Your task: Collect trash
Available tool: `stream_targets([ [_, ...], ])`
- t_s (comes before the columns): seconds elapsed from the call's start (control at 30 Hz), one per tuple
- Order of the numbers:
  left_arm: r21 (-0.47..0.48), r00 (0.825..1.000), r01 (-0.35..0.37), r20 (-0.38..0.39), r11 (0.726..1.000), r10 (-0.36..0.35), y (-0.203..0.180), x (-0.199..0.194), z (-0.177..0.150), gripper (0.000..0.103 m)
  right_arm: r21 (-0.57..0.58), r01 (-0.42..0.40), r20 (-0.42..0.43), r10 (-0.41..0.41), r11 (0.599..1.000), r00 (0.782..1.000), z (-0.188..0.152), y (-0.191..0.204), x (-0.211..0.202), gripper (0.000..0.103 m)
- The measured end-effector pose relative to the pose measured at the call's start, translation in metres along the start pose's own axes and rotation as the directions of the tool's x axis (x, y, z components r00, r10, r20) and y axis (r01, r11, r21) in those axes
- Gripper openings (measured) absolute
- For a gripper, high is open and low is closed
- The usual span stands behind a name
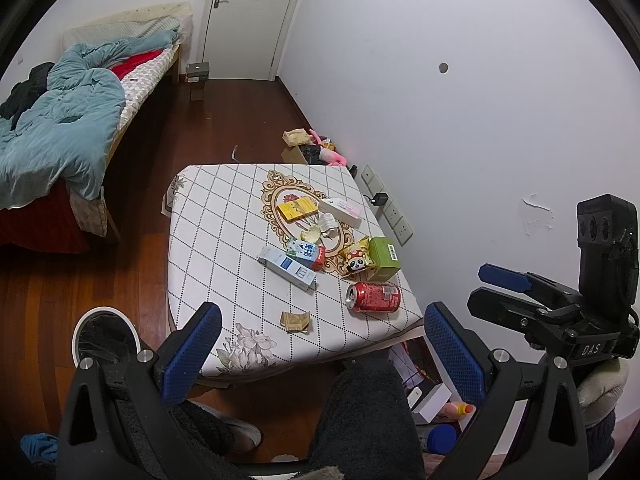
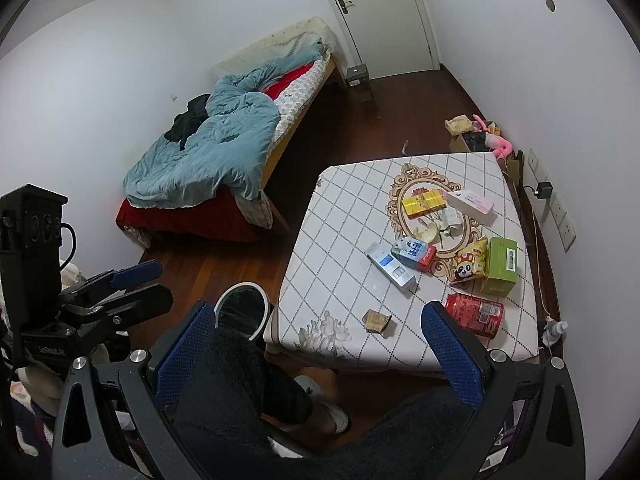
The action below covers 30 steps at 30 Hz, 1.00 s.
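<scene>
A small table (image 1: pixel 208 248) with a checked cloth carries trash: a red can (image 1: pixel 373 297) lying on its side, a crumpled brown wrapper (image 1: pixel 295 321), a white-blue box (image 1: pixel 287 267), a milk carton (image 1: pixel 306 252), a green box (image 1: pixel 384 258), a panda snack bag (image 1: pixel 356 260), a yellow box (image 1: pixel 298 209) and a white-pink box (image 1: pixel 341 211). A white-rimmed bin (image 1: pixel 105 338) with a black liner stands on the floor left of the table. My left gripper (image 1: pixel 320 356) is open and empty, held back from the table's near edge. My right gripper (image 2: pixel 316 354) is open and empty, also short of the table; the can (image 2: pixel 474 315) lies just past its right finger.
A bed (image 1: pixel 60 128) with a blue duvet stands to the left. A door (image 1: pixel 244 12) is at the back. Clutter and a pink toy (image 1: pixel 320 148) lie on the floor by the right wall. My legs in dark trousers (image 1: pixel 360 420) sit below the grippers.
</scene>
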<state>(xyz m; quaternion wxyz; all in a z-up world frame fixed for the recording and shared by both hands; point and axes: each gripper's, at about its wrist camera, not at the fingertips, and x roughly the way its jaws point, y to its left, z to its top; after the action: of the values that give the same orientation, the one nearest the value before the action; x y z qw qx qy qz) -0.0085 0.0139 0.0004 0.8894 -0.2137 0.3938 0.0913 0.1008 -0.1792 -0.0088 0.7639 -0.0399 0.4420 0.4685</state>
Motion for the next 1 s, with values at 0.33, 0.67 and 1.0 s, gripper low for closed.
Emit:
stream_targets([
  [0.33,0.004,1.000,0.005,0.000,1.000,-0.005,-0.0012,-0.0007,-0.0016,0.103,0.000,-0.001,0.000,0.001,1.000,1.000,-0.0009,-0.0013,0.0002,0.103],
  [0.67,0.005,1.000,0.004,0.002,1.000,-0.004,-0.0004,-0.0005,-0.0008,0.103,0.001,0.002,0.001,-0.002,1.000,1.000,-0.0005,0.0001,0.0003,0.103],
  [1.0,0.005,1.000,0.006,0.002,1.000,-0.006,0.0002,-0.0021,0.0002,0.103,0.000,0.001,0.003,-0.001,1.000,1.000,-0.0004,0.0002,-0.0003,0.103],
])
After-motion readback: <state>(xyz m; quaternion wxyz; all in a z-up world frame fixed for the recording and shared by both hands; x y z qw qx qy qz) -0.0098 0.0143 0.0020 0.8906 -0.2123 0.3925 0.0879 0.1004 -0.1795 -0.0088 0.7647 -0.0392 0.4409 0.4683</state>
